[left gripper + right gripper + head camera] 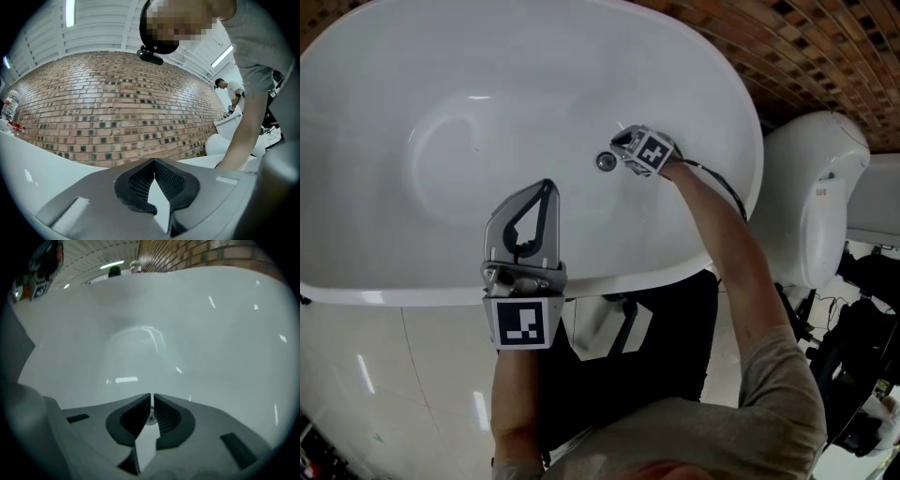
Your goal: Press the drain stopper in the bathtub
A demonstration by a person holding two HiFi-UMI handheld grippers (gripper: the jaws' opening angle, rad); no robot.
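The round chrome drain stopper (606, 161) sits in the floor of the white bathtub (412, 84), toward its right end. My right gripper (618, 150) reaches down into the tub, shut, with its tips right beside the stopper on the right. In the right gripper view a sliver of the stopper (151, 417) shows just behind the closed tips of the right gripper (152, 396). My left gripper (548, 186) is held over the tub's near rim, shut and empty. The left gripper (153, 161) points at the brick wall in its own view.
A white toilet (818, 192) stands right of the tub. A brick wall (108, 98) runs behind it. A black cable (727, 187) trails from the right gripper over the rim. Dark equipment (862, 366) lies on the floor at the right. A distant person (230, 92) stands by another fixture.
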